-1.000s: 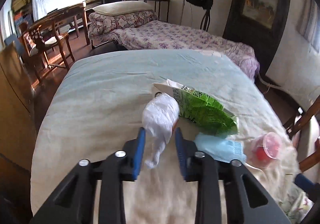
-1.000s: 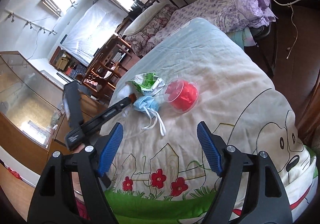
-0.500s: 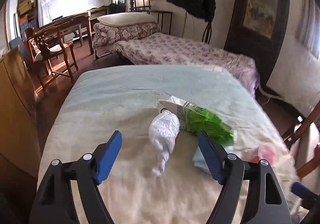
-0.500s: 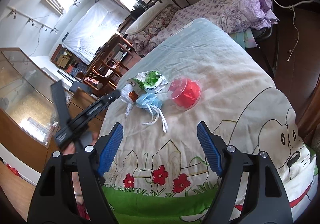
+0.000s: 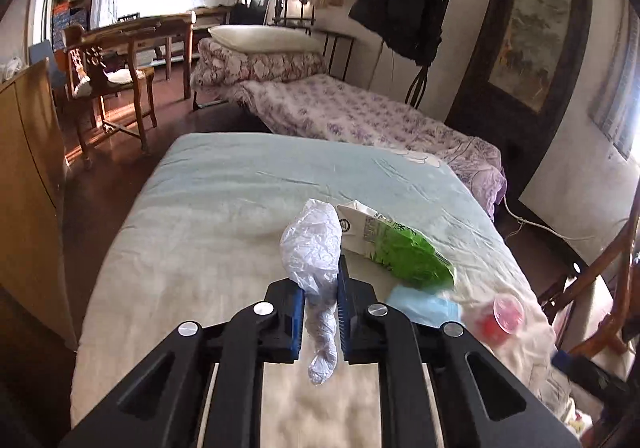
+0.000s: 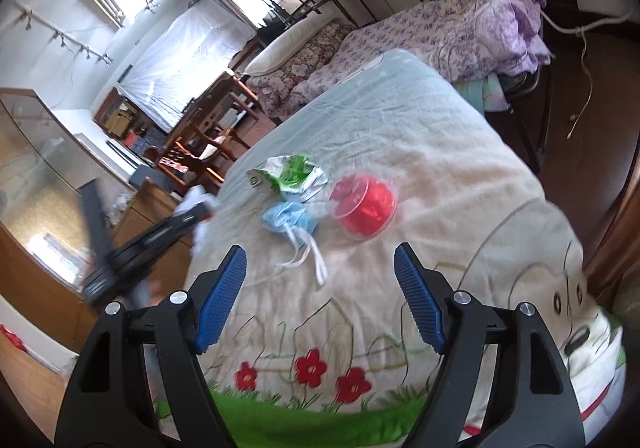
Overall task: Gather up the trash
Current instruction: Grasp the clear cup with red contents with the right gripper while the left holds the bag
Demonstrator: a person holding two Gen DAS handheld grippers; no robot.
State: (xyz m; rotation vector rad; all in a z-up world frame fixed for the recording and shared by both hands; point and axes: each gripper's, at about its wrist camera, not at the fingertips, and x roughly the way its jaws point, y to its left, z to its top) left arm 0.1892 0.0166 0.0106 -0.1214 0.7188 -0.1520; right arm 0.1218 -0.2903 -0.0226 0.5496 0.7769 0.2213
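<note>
My left gripper (image 5: 320, 288) is shut on the twisted neck of a crumpled white plastic bag (image 5: 316, 244), held just above the bed (image 5: 224, 208). Behind it lie a green and white wrapper (image 5: 404, 252), a blue face mask (image 5: 424, 306) and a clear cup with red inside (image 5: 500, 318). In the right wrist view my right gripper (image 6: 320, 250) hovers open over the quilt, with nothing between its pads. Just beyond it are the mask (image 6: 290, 218), the cup (image 6: 364, 208) and the wrapper (image 6: 294, 178). The left gripper (image 6: 192, 214) appears blurred at the left with the bag (image 6: 196, 194).
A second bed with a floral cover (image 5: 360, 116) stands beyond the first. A wooden cabinet (image 5: 28, 168) lines the left side, with a wooden chair (image 5: 108, 80) and a desk behind it. Another wooden chair (image 5: 600, 288) sits at the right edge of the bed.
The left jaws spread wide around the white bag, then closed on its neck and lifted it off the quilt. The right gripper has stayed where it was, open.
</note>
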